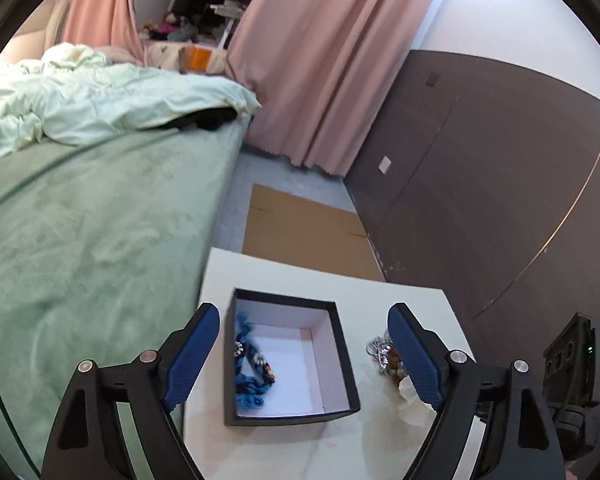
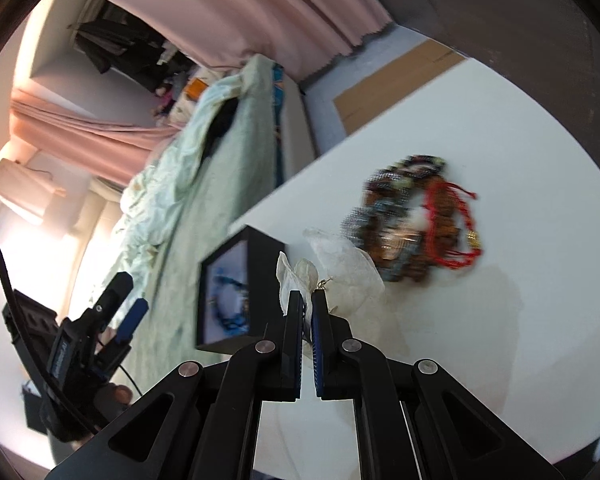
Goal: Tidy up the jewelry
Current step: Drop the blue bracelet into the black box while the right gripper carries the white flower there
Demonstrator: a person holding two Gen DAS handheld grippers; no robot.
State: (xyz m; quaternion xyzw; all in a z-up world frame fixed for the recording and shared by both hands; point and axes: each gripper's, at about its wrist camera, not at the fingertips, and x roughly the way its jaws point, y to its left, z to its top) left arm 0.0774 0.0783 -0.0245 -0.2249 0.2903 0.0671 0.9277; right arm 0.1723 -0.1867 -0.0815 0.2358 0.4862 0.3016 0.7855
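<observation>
A black box (image 1: 342,354) with a white inside stands open on the white table (image 1: 300,276). A blue beaded jewelry piece (image 1: 251,364) lies in its left side. My left gripper (image 1: 306,354) is open and empty, its fingers on either side of the box. My right gripper (image 2: 307,300) is shut on a white petal-like jewelry piece (image 2: 296,274) and holds it beside the box (image 2: 256,280). A pile of bracelets (image 2: 408,220), brown, grey and red, lies on the table beyond it. The pile also shows in the left wrist view (image 1: 382,350).
A bed with a green cover (image 1: 92,232) runs along the table's left side. Flat cardboard (image 1: 304,232) lies on the floor past the table. A dark wall panel (image 1: 500,184) and pink curtains (image 1: 320,64) stand behind.
</observation>
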